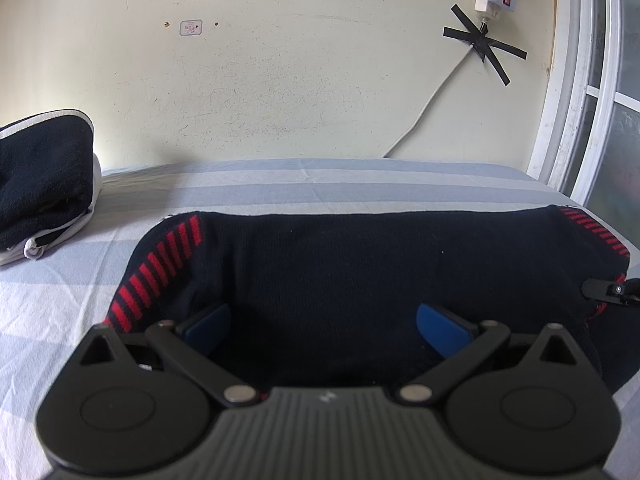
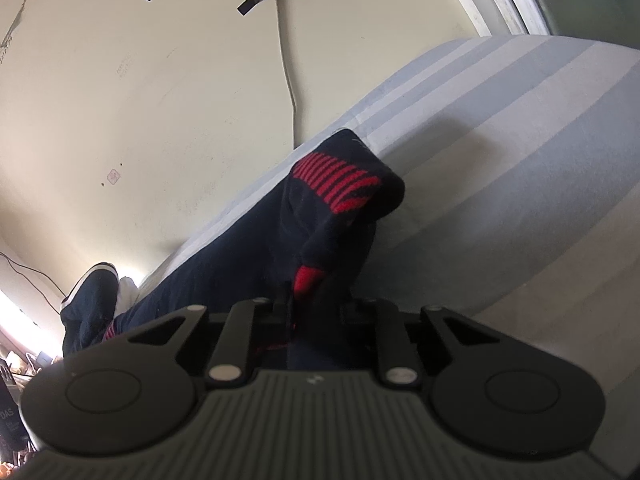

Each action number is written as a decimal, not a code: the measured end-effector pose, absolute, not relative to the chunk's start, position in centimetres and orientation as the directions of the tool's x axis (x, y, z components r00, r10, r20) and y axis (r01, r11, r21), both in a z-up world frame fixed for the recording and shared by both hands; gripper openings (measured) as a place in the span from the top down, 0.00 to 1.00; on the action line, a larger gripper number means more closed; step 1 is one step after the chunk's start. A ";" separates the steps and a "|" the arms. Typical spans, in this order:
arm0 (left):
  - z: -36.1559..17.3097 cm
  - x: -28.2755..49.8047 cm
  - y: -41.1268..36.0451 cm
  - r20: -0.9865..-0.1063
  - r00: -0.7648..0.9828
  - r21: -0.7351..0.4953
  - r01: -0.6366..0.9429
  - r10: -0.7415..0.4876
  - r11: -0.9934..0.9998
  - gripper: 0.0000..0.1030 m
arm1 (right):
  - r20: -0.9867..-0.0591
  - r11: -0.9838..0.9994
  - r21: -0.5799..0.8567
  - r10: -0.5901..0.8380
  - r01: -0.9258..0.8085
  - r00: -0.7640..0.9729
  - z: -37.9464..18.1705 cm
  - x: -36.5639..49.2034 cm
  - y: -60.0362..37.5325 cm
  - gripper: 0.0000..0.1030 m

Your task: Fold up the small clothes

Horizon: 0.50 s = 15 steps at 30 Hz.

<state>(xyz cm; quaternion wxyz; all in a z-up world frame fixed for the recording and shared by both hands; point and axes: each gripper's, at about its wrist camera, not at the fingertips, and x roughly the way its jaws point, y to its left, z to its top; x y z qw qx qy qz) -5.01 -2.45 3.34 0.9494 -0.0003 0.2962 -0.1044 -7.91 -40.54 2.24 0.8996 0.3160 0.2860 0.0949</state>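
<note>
item: navy knitted sock with red stripes [image 1: 340, 272] on striped bedsheet [image 1: 280, 184], mid-fold; my right gripper [image 2: 316, 312] seemingly clamped on its raised end, left gripper [image 1: 323, 322] spread apart over it; next, carry the end across.

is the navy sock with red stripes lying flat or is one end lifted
One end is lifted. The right gripper pinches the sock at its red-striped end, which bunches up off the bedsheet; the rest lies flat.

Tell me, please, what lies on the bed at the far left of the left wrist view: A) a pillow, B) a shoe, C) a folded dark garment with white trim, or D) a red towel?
C: a folded dark garment with white trim sits on the striped bed sheet.
</note>
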 end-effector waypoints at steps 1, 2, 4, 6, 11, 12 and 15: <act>3.3 -5.0 -2.5 -0.562 0.803 -0.063 0.198 -0.199 0.978 0.00 | -0.459 0.793 0.610 0.346 0.007 0.818 2.4 -7.9 -40.3 0.79; 3.3 -5.0 -2.4 -0.561 0.803 -0.065 0.198 -0.200 0.978 0.00 | -0.462 0.801 0.599 0.342 0.004 0.818 2.5 -7.9 -40.1 0.80; 3.4 -5.0 -2.3 -0.556 0.806 -0.072 0.197 -0.203 0.978 0.00 | -0.458 0.808 0.589 0.343 -0.009 0.820 3.0 -7.9 -39.8 0.80; 3.5 -5.2 -1.9 -0.544 0.812 -0.090 0.192 -0.210 0.977 0.00 | -0.428 0.808 0.586 0.361 -0.049 0.829 3.9 -8.1 -39.5 0.81; 3.9 -5.3 0.7 -0.491 0.826 -0.235 0.182 -0.278 0.955 0.00 | -0.387 0.855 0.495 0.376 -0.154 0.842 6.8 -8.2 -37.1 0.81; 3.9 -5.2 1.3 -0.481 0.825 -0.271 0.181 -0.296 0.946 0.00 | -0.387 0.861 0.481 0.380 -0.167 0.840 7.1 -8.1 -36.6 0.81; 4.2 -5.3 2.7 -0.451 0.830 -0.336 0.184 -0.330 0.924 0.00 | -0.389 0.875 0.438 0.390 -0.205 0.834 8.0 -7.8 -35.3 0.81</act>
